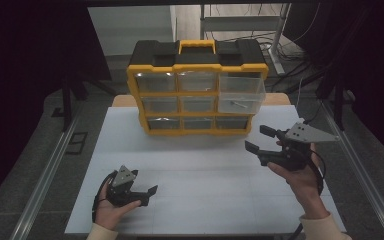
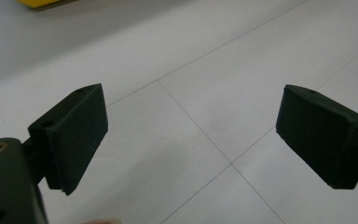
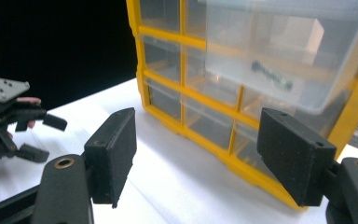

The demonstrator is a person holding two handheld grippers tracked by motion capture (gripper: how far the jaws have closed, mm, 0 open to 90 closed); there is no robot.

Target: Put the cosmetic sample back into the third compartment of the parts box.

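Left hand: person's left hand [image 1: 111,202] near the front edge of the table, cupped under the left gripper [image 1: 147,196]; a pale sleeve cuff shows at the wrist.
Left gripper: low over the table's front left part, pointing toward the right; jaws released and spread wide with only bare tabletop between them, gripping nothing. In the left gripper view [image 2: 191,140] thin seam lines on the surface cross in the gap.
Table: white, matte top [image 1: 205,170] marked with faint grid lines; a wooden edge shows behind it on either side of the organizer.
Right hand: person's right hand [image 1: 302,180] farther in on the right side, holding the right gripper [image 1: 257,138] from below.
Right gripper: raised above the table, pointing left toward the organizer's lower right corner, near it but apart; jaws open, nothing between them. Its own view [image 3: 196,154] looks at the organizer's front, with the left gripper [image 3: 51,135] farther off at the left.
Organizer: yellow-and-black drawer cabinet [image 1: 197,95] standing upright at the back middle of the table, three rows of three clear drawers, yellow handle on top.
Open drawer: upper right drawer [image 1: 241,94] pulled out past the cabinet's front, toward the right gripper; a small dark item [image 3: 271,77] lies inside, too blurred to identify.
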